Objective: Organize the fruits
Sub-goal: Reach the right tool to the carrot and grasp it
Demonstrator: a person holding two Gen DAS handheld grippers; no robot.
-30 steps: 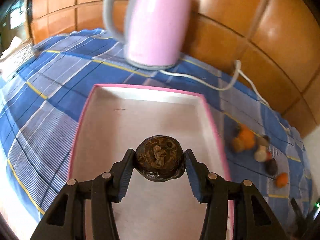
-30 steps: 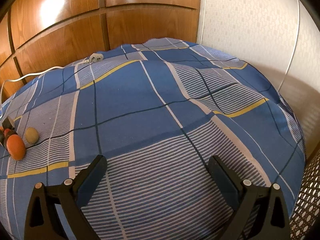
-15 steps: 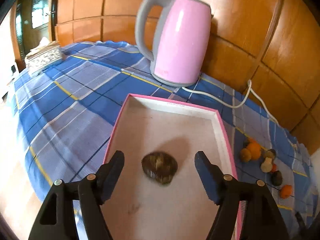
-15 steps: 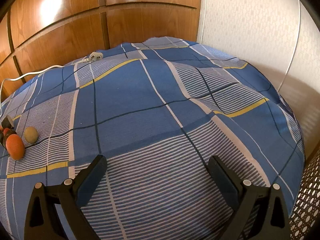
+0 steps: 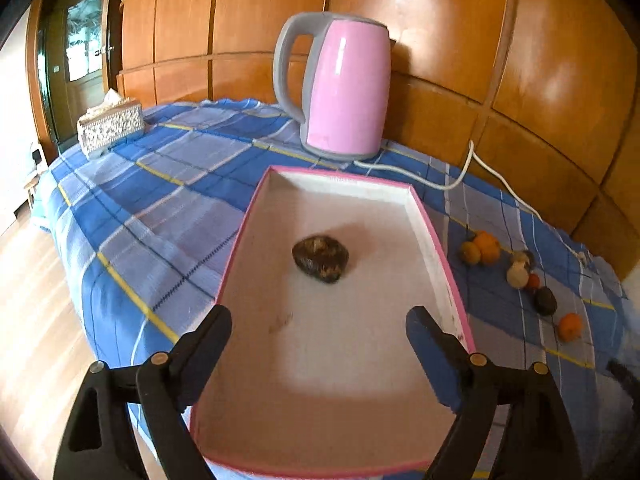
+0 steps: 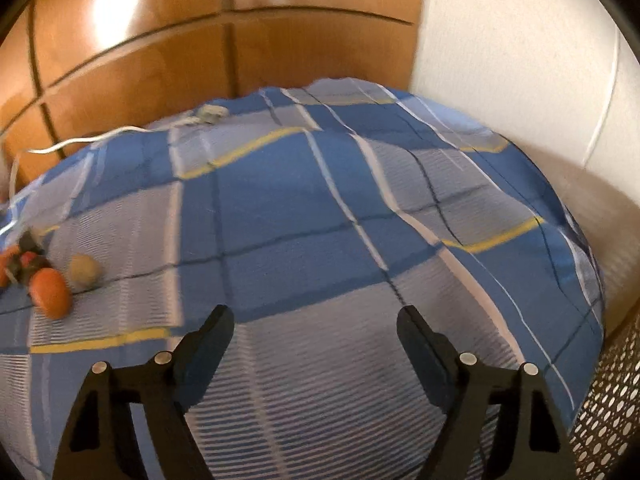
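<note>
dark fruit (image 5: 320, 258) lies in pink-rimmed tray (image 5: 436, 240); left gripper (image 5: 319, 330) and right gripper (image 6: 315, 329) both spread apart.

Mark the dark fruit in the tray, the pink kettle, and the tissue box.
dark fruit (image 5: 320, 258), left wrist view, middle of its wrinkled top.
pink kettle (image 5: 346, 88), left wrist view, centre of the pink body.
tissue box (image 5: 111, 126), left wrist view, patterned front face.
</note>
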